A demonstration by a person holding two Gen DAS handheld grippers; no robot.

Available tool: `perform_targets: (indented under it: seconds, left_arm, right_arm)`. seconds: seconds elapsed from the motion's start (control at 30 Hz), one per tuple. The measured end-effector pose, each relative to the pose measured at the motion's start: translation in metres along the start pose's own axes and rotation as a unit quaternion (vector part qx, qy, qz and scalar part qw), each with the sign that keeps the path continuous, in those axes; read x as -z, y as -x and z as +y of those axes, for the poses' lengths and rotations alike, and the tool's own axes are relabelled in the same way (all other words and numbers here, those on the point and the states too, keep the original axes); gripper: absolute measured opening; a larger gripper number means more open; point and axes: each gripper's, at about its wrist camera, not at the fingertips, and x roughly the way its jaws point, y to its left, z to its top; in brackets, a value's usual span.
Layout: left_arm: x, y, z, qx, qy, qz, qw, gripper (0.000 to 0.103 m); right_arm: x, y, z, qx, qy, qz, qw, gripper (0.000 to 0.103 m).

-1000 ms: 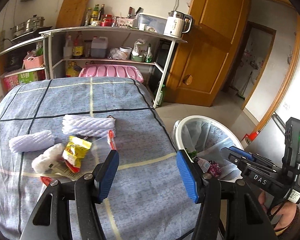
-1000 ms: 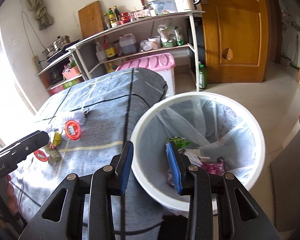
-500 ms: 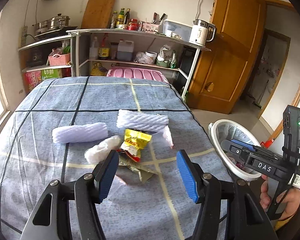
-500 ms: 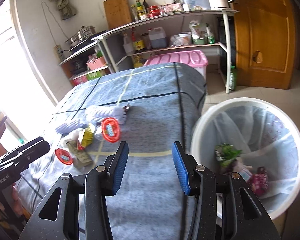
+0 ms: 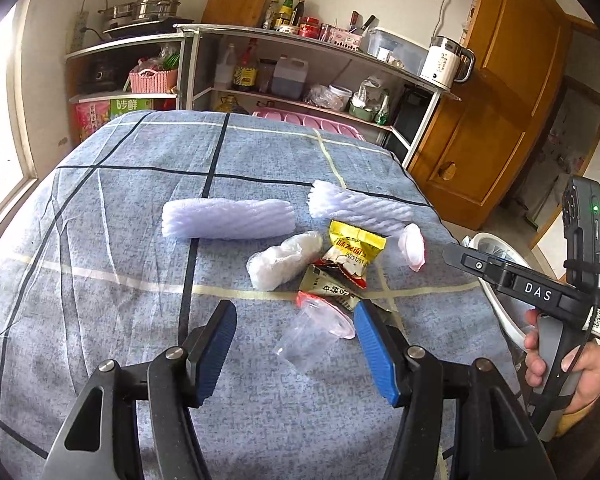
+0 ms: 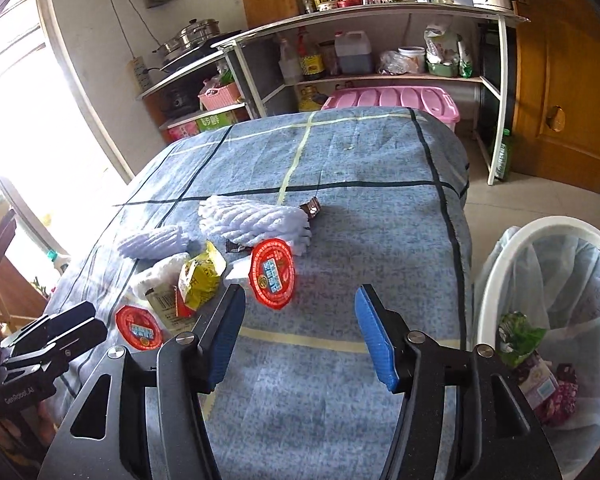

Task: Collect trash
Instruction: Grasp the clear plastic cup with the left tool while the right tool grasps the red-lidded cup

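Only the right wrist view looks into the white bin (image 6: 500, 264), lined with a bag holding wrappers, beside the cloth-covered counter (image 6: 364, 208); there the right gripper (image 6: 298, 330) is opening over bare cloth, nothing between its jaws. The left wrist view shows the left gripper (image 5: 294, 344) released, a clear plastic cup (image 5: 312, 334) lying between its jaws untouched, with a yellow wrapper (image 5: 354, 246) and foam sleeves (image 5: 228, 218) beyond.
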Motion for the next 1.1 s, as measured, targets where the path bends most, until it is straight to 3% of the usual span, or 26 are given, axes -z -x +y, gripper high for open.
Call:
perform_targets:
  seconds: [0.33, 0.6, 0.93, 1.1]
  left_arm:
    - [0.000, -0.023, 0.003, 0.005, -0.010, 0.023, 0.9997, 0.063]
    - [0.001, -0.031, -0.007, 0.038, -0.014, 0.031, 0.9987, 0.067]
    - [0.006, -0.042, -0.013, 0.034, -0.019, 0.046, 0.9982, 0.066]
    - [0.007, -0.045, -0.014, 0.035, -0.018, 0.053, 0.9978, 0.050]
  right_arm:
    - [-0.014, -0.027, 0.015, 0.007, 0.029, 0.018, 0.999, 0.060]
    - [-0.018, -0.040, 0.020, 0.015, 0.037, 0.025, 0.999, 0.060]
    - [-0.020, -0.045, 0.017, 0.009, 0.024, 0.025, 0.999, 0.060]
    - [-0.018, -0.041, 0.020, 0.002, 0.025, 0.019, 0.999, 0.045]
